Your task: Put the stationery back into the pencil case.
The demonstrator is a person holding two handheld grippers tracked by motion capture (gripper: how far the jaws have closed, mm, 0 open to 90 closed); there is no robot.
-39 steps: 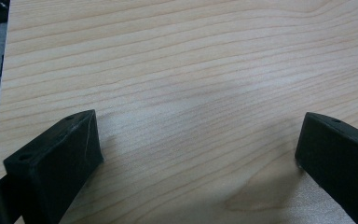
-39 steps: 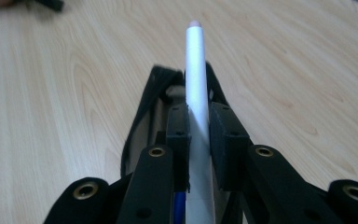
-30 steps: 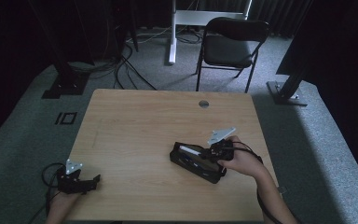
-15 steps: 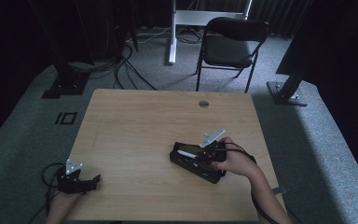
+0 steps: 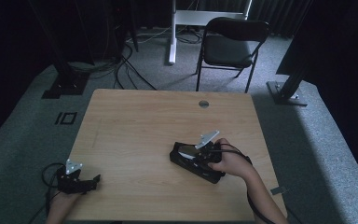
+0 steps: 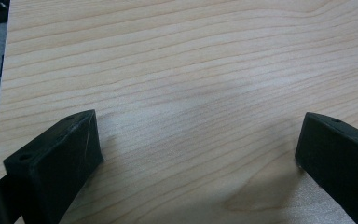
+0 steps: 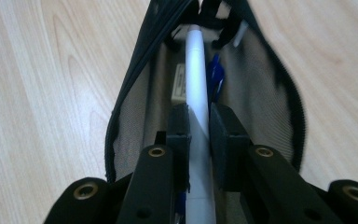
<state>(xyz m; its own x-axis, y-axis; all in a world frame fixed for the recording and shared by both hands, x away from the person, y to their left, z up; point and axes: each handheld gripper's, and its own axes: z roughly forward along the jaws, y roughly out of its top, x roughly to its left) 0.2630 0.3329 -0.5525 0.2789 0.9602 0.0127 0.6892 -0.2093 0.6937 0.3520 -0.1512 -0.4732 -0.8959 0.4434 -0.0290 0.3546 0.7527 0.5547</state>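
My right gripper [image 7: 199, 128] clamps a light, slippery white pen [image 7: 198, 84] mid-barrel over the soft pencil case [image 5: 196, 161]; left gripper [image 6: 198, 154] gapes, near-left.

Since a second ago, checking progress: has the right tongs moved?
Yes. The right tongs, shut on the white pen, moved lower-left over the black pouch, away from the table's right edge.

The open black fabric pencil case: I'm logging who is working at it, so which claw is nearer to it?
Right. The right claw is inside the open black fabric pencil case, clamped on a white pen; the left claw rests open at the wooden table's near-left corner.
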